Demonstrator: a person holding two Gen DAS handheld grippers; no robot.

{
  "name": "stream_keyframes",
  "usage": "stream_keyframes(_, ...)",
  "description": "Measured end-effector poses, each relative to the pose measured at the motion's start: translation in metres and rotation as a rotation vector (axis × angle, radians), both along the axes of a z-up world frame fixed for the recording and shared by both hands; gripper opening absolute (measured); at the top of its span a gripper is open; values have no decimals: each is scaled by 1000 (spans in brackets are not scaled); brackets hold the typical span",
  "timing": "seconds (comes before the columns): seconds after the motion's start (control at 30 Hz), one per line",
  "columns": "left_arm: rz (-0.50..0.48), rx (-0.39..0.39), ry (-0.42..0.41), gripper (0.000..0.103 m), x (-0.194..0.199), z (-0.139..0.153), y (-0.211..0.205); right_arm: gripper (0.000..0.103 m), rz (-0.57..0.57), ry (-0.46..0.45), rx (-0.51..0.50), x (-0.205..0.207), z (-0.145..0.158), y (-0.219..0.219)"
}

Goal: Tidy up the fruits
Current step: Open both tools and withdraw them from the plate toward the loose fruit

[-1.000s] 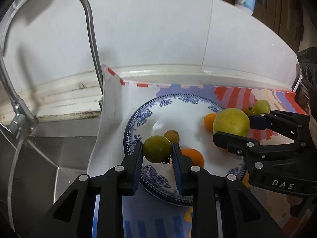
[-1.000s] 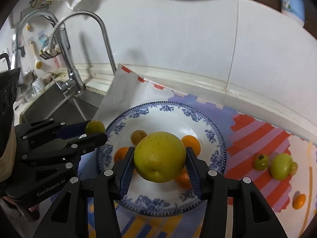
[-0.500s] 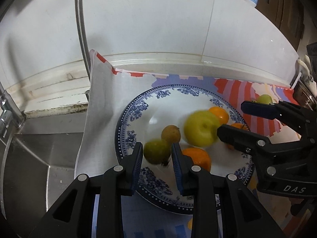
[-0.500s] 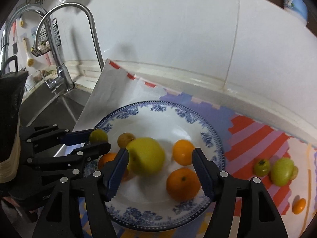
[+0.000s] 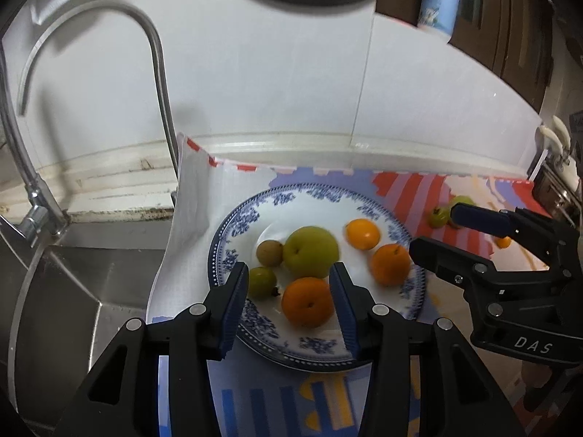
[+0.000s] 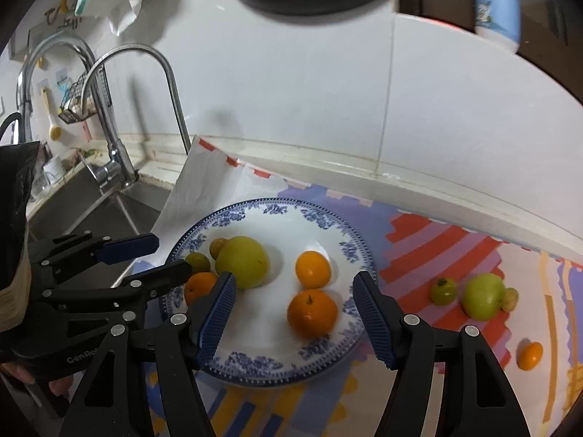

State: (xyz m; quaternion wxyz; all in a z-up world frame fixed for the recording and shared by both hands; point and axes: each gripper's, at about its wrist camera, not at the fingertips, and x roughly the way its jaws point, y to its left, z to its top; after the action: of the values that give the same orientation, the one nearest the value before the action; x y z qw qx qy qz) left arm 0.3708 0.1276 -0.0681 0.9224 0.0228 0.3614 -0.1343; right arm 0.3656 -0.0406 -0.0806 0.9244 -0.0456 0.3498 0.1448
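Risk: you could have knocked the plate [image 6: 204, 225], in the lower centre of both views, because it sat near the edge of the mat [image 6: 430, 240] beside the sink [image 5: 73, 280] at the left; a low pass of either gripper over its rim might have pushed it that way.
Second risk: the large yellow-green fruit [image 6: 242, 262] looked blurred in the left view, so I judge it was not fully at rest and could have rolled into the small fruits beside it.
Left gripper [image 5: 288, 302]: your fingers were spread wide and held nothing; an orange [image 5: 308, 302] lay on the plate between the tips, apparently below them, and a small green fruit [image 5: 260, 282] lay just beside the left finger.
Right gripper [image 6: 295, 313]: your fingers stood wide apart and empty; another orange [image 6: 311, 313] lay between them on the plate.
Fruits on plate: six, grouped in the middle of both frames.
Fruits left: on the mat at the right of the right view, well apart from your fingers, a green fruit [image 6: 482, 296] with two small ones near it, and a small orange one [image 6: 530, 356] lower right.
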Motion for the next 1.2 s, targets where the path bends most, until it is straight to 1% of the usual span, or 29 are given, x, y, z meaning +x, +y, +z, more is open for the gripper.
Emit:
stream_keyframes(0.03, 2, 0, -11, 45, -4, 5, -2, 67, -1, -10, 2, -4, 4, -2)
stream_keyframes(0.07, 4, -4, -39, 45, -8, 8, -3, 67, -1, -17, 0, -7, 6, -4)
stream_keyframes(0.27, 20, -14, -84, 47, -33, 28, -13, 67, -21, -60, 22, -31, 24, -19)
stream_keyframes(0.33, 27, -29, -87, 50, -42, 33, -18, 67, -28, -71, 29, -38, 28, -24)
stream_keyframes(0.4, 34, -27, -103, 56, -51, 38, -23, 67, -42, -84, 37, -46, 34, -30)
stream_keyframes(0.6, 41, -33, -151, 64, -74, 51, -43, 67, -93, -113, 46, -69, 45, -54)
stream_keyframes(0.83, 19, -11, -216, 68, -105, 67, -70, 67, -163, -154, 51, -95, 56, -89)
stream_keyframes(0.97, 14, -13, -231, 70, -116, 71, -84, 67, -196, -169, 40, -110, 60, -106)
stream_keyframes(1.2, 17, -22, -226, 72, -121, 68, -107, 67, -268, -195, 12, -127, 65, -134)
